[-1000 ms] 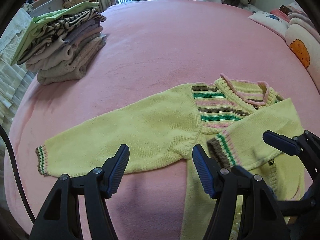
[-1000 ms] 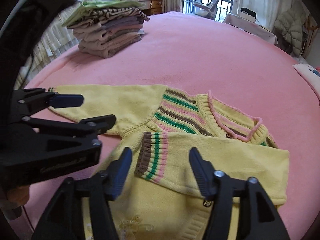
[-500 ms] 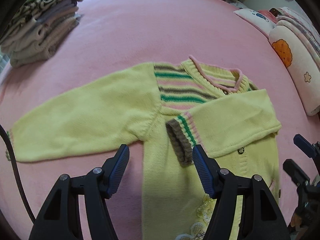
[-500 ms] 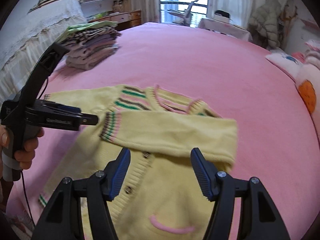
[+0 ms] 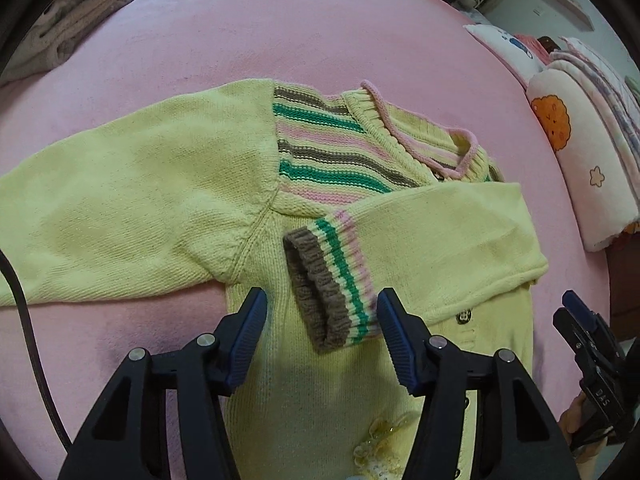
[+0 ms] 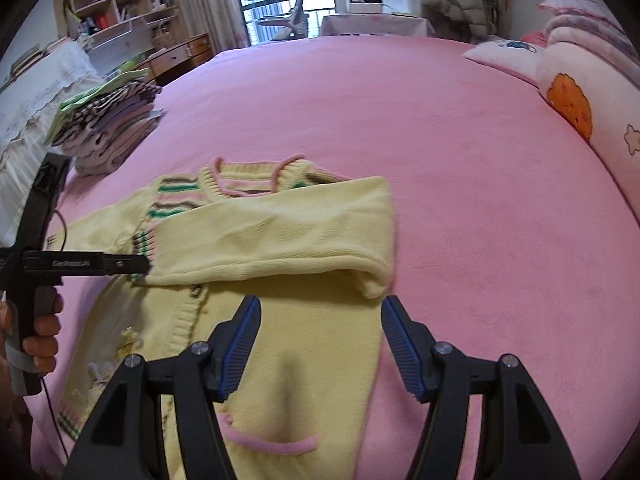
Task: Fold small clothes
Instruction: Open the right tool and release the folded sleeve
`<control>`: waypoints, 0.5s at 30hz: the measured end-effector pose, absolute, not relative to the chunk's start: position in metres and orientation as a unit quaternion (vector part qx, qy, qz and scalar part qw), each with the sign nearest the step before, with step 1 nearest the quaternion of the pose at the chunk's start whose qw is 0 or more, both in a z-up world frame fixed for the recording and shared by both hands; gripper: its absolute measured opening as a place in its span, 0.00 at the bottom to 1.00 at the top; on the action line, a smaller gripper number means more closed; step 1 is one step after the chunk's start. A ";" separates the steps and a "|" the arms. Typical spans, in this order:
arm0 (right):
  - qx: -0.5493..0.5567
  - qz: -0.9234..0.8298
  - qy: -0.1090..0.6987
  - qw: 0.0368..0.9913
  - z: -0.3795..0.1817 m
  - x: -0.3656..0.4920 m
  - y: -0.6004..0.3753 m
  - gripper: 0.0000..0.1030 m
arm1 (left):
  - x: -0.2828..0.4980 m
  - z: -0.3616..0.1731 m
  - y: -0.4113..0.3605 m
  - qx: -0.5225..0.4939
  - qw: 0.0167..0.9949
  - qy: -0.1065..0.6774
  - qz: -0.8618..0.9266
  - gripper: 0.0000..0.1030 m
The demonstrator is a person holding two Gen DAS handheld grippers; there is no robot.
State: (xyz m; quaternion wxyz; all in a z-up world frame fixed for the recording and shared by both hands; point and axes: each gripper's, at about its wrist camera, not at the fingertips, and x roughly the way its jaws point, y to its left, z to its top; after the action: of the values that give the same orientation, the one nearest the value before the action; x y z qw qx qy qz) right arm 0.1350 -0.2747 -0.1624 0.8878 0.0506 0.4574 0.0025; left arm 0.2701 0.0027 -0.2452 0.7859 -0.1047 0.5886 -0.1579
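Here, on the pink fleece bed cover (image 6: 460, 128):
Garment: yellow knitted child's cardigan (image 5: 304, 384) with striped yoke lies flat, front up.
Right sleeve: folded across the chest, its brown-green-pink cuff (image 5: 332, 284) resting on the body.
Left sleeve: spread out sideways.
Left gripper (image 5: 322, 336): jaws wide apart, empty, hovering over the cuff.
Right gripper (image 6: 320, 346): jaws wide apart, empty, above the cardigan's lower half.
Stack: folded small clothes (image 6: 108, 124) well apart, at the far left edge.

The left wrist view looks steeply down, close above the yellow cardigan (image 5: 320, 208) on the pink bed (image 5: 280, 32), while the right wrist view faces lower across the same cardigan (image 6: 276, 232) toward the window.
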 end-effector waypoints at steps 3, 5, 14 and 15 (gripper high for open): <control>0.053 -0.018 0.463 0.885 -0.171 0.139 -0.290 0.61 | 0.271 -0.244 0.003 -0.104 0.790 0.586 -0.150 0.47; 0.062 -0.028 0.471 0.879 -0.179 0.142 -0.299 0.61 | 0.270 -0.242 0.004 -0.106 0.790 0.585 -0.150 0.46; 0.068 -0.029 0.477 0.876 -0.193 0.145 -0.307 0.61 | 0.253 -0.227 0.036 -0.130 0.800 0.561 -0.170 0.41; 0.067 -0.028 0.476 0.876 -0.194 0.144 -0.306 0.61 | 0.251 -0.225 0.034 -0.127 0.802 0.558 -0.172 0.41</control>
State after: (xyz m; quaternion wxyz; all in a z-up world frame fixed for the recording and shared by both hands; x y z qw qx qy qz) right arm 0.1443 -0.3062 -0.1936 0.8763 0.0674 0.4763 -0.0277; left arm 0.2514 0.0344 -0.2252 0.8017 -0.1272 0.5582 -0.1717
